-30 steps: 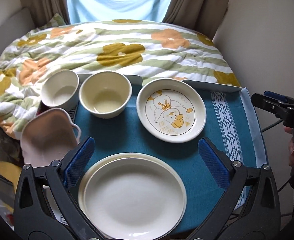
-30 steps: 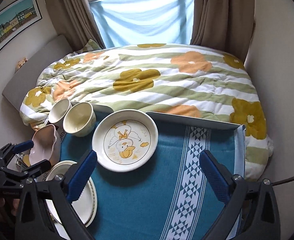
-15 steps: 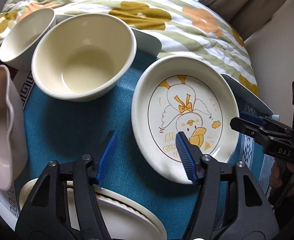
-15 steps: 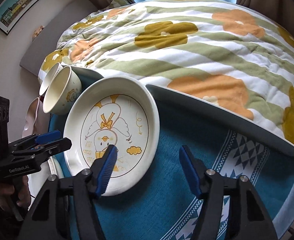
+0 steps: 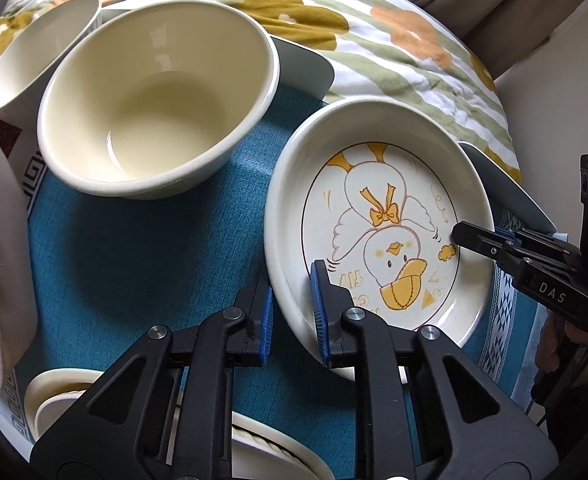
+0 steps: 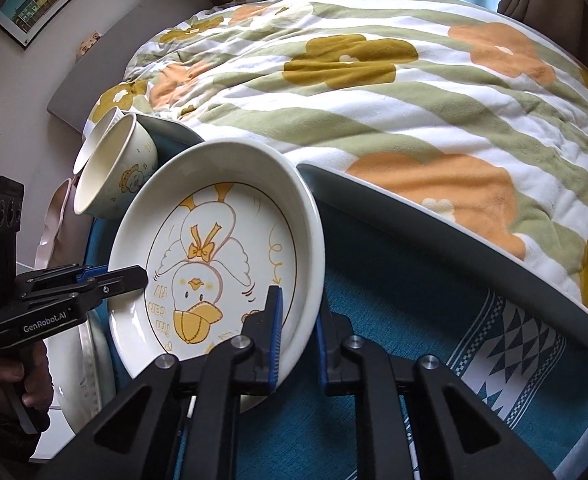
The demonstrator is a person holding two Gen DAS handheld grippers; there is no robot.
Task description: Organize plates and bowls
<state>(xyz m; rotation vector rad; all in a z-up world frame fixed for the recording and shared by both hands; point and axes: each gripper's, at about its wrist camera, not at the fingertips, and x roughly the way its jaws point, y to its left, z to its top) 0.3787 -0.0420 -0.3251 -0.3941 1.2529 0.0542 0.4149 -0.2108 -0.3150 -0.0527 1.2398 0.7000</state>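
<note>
While both tools pinch its rim, the duck plate (image 5: 378, 216) sits on the teal cloth (image 5: 141, 248). Left tool (image 5: 294, 312) grips at 7 o'clock, right tool (image 6: 298, 332) at 5 o'clock.

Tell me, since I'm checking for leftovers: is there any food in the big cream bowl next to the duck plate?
No, the cream bowl is empty, its bare glazed bottom showing in the left wrist view.

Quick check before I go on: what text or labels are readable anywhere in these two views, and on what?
"DAS" on the right gripper body, in the left wrist view.
"GenRobot.AI" on the left gripper body, in the right wrist view.
Yellow lettering on the duck plate, beside the duck: upside down, too stylised to read.
</note>
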